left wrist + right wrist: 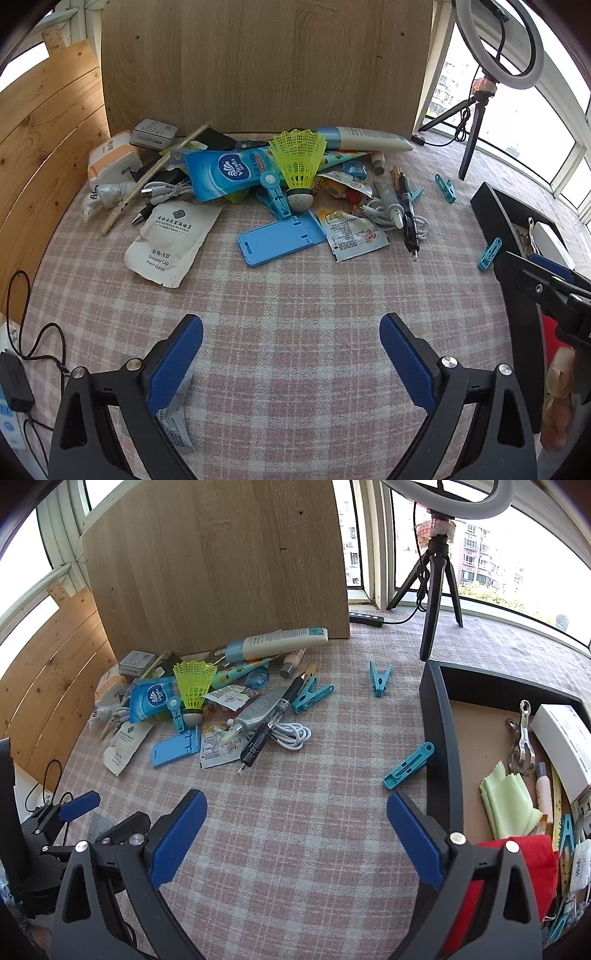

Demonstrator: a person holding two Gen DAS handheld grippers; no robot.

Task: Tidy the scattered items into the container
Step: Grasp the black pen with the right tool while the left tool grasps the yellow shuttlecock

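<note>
A heap of small items lies on the checked cloth: a yellow shuttlecock [298, 158] [193, 686], a blue tissue pack [225, 173], a blue phone stand [282, 240] [175, 750], a black pen [266, 725], a white cable [291, 736] and a cream tube [277, 642]. The black container [441, 738] [491, 210] stands at the right and holds a red cloth [517, 864], a green cloth and a white box. My left gripper [291, 354] hangs open over bare cloth, well short of the heap. Beside the container's left wall, my right gripper [297, 834] is open and empty.
Blue clothes pegs [408, 766] [379, 677] lie loose between heap and container. A wooden board [221, 561] stands behind the heap, wooden planks at the left. A ring light on a tripod [437, 576] stands at the back right. Black cables [33, 332] trail at the left edge.
</note>
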